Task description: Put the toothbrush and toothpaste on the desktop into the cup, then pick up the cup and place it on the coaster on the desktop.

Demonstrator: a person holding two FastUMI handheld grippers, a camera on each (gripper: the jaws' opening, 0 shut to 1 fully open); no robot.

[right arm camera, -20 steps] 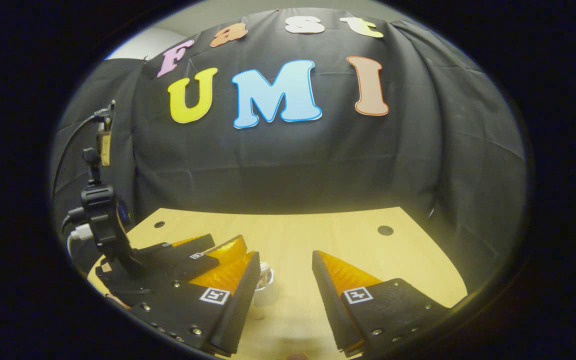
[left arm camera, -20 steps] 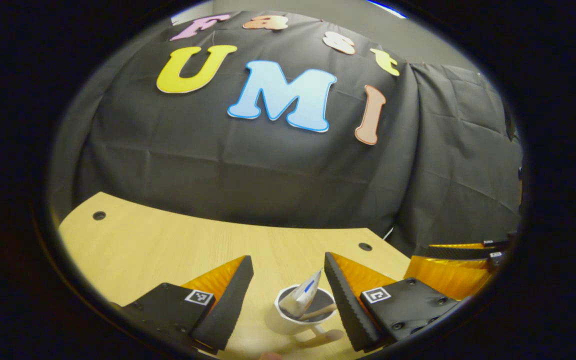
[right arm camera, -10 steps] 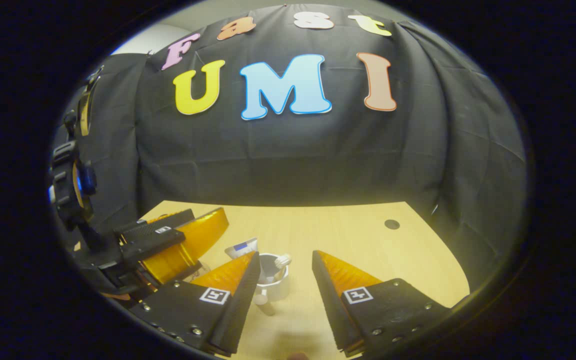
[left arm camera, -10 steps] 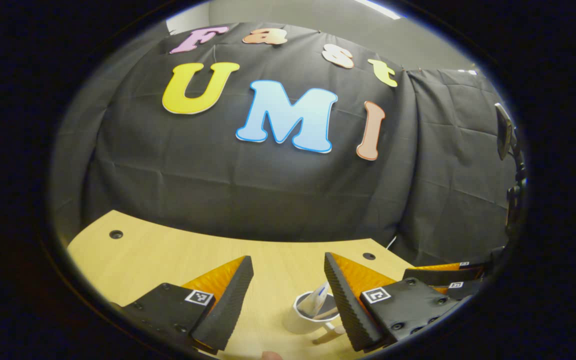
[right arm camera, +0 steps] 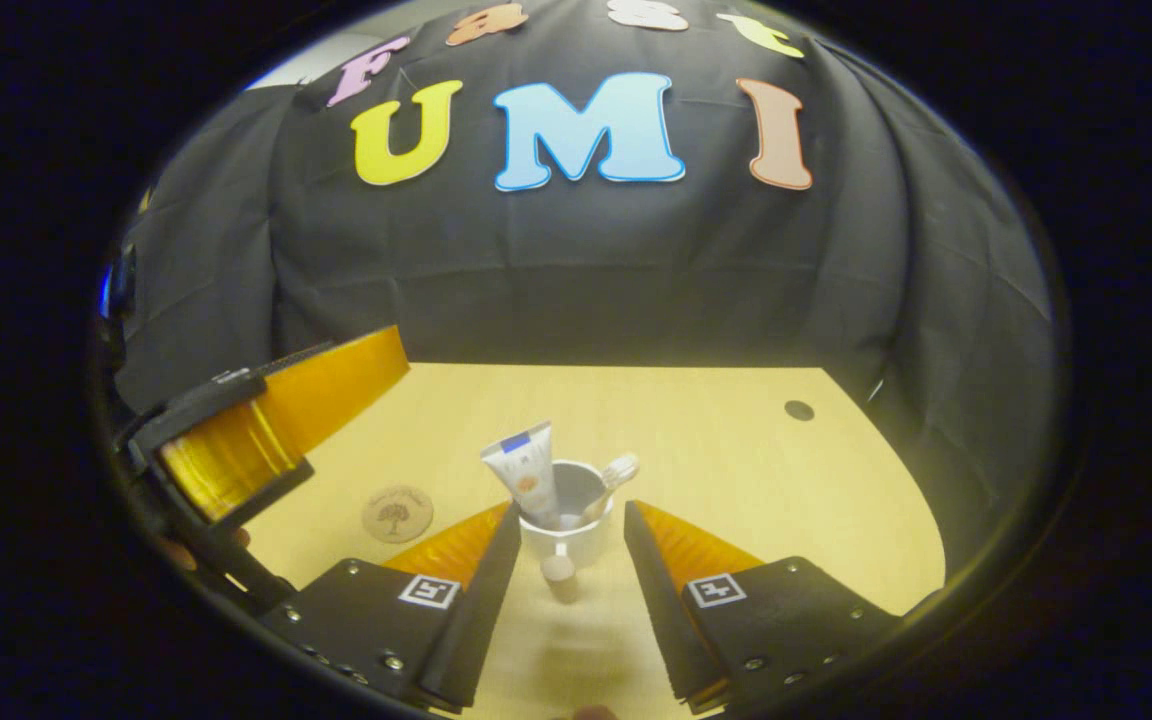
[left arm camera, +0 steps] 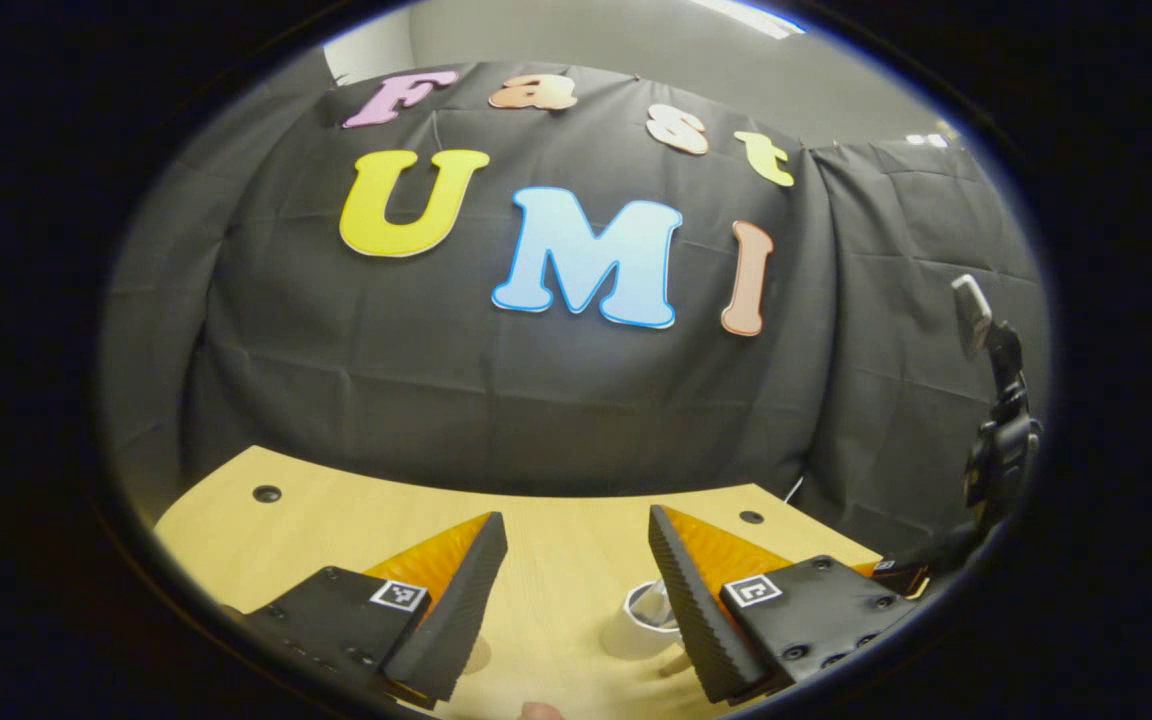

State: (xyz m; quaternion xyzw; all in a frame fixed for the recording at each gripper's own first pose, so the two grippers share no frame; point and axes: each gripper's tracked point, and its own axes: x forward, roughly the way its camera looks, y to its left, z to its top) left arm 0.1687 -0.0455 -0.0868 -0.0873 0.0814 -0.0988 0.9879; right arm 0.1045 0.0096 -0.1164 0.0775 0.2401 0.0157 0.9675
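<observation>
A white cup point(right arm camera: 568, 535) stands on the wooden desktop point(right arm camera: 736, 480), its handle pointing back between my right gripper's fingers. In it lean a white toothpaste tube point(right arm camera: 524, 470) and a toothbrush point(right arm camera: 614, 476). My right gripper point(right arm camera: 570, 513) is open, its fingertips on either side of the cup's near wall, not pressing it. A round brown coaster point(right arm camera: 398, 513) lies to the cup's left. My left gripper point(left arm camera: 576, 520) is open and holds nothing; the cup point(left arm camera: 636, 628) sits low beside its right finger, partly hidden. The left gripper point(right arm camera: 256, 430) hovers left of the coaster.
The black cloth wall closes the desk's far side. Small dark holes point(right arm camera: 798, 410) point(left arm camera: 266, 493) mark the desktop near its back corners. The right gripper's mount point(left arm camera: 998, 450) rises at the right edge of the left gripper view.
My right gripper has moved forward, bringing the cup between its fingertips. My left gripper has drawn back and away to the left, leaving the cup standing with the tube and brush inside.
</observation>
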